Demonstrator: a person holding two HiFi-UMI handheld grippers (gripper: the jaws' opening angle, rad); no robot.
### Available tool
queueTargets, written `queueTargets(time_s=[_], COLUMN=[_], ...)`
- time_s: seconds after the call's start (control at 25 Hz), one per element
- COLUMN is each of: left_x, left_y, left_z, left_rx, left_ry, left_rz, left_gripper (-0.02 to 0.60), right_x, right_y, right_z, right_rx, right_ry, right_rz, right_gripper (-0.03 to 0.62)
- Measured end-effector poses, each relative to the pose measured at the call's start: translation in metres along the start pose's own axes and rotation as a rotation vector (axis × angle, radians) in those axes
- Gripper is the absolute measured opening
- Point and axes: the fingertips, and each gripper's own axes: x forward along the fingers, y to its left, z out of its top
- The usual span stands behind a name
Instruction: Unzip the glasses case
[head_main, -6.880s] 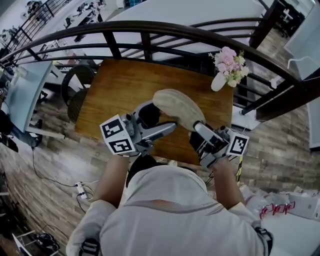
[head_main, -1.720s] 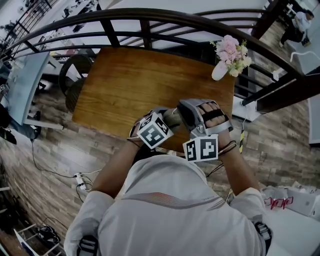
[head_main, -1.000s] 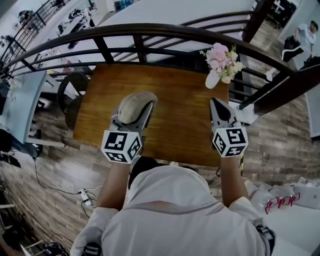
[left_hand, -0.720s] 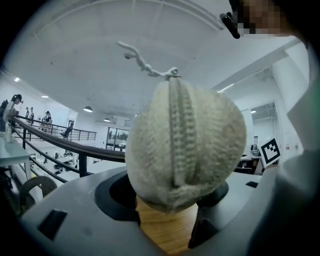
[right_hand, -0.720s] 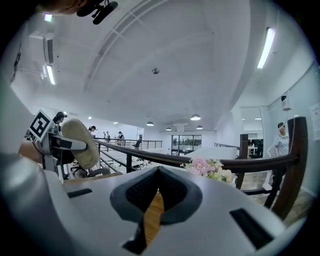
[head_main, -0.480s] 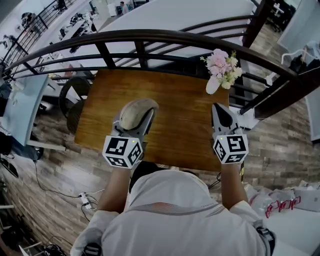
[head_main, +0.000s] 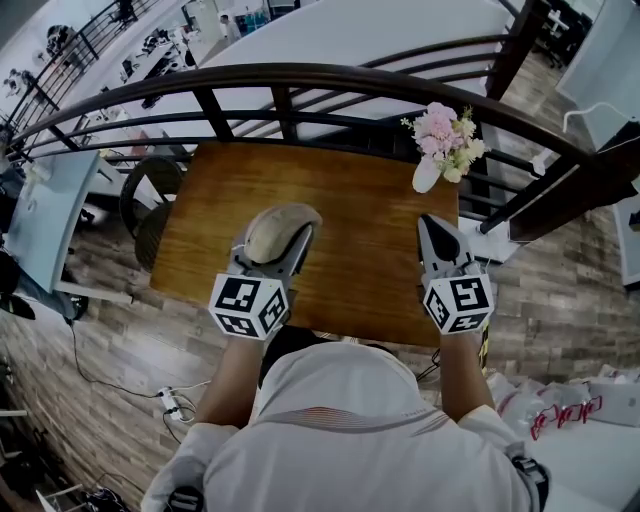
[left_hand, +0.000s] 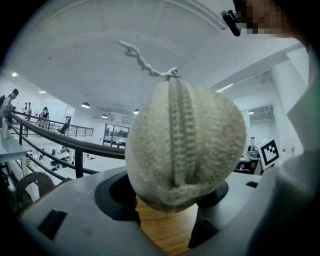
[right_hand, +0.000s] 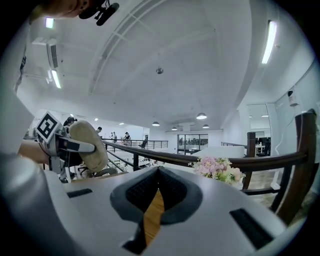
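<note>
The glasses case (head_main: 277, 228) is a beige, fuzzy oval pouch held above the left half of the wooden table (head_main: 365, 215). My left gripper (head_main: 274, 244) is shut on it, one jaw on each side. In the left gripper view the case (left_hand: 200, 145) fills the middle, its zipper (left_hand: 178, 130) runs down the near end, and the pull with its cord (left_hand: 145, 62) sticks up at the top. My right gripper (head_main: 432, 228) hovers over the table's right side, shut with nothing in it. The right gripper view shows the case (right_hand: 90, 146) far off to the left.
A white vase of pink flowers (head_main: 447, 142) stands at the table's far right corner, also seen as flowers (right_hand: 216, 167) ahead of the right gripper. A dark curved railing (head_main: 300, 78) runs behind the table. A chair (head_main: 150, 190) sits off the table's left edge.
The grippers were close together at the table's front edge. They have since parted: the left carried the case to the left, the right went right, empty. Over the last second both barely move.
</note>
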Motion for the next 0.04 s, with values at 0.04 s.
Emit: queueTargets(time_s=[0.04], left_x=[-0.0005], left_y=[-0.0004], left_z=[0.0000], left_rx=[-0.001], left_ry=[0.001], left_rz=[-0.001], left_gripper=[0.284], right_x=[-0.0003], right_y=[0.0012], right_z=[-0.0005], right_rx=[0.002], right_ry=[0.002], right_rz=[0.003], right_gripper=[0.049])
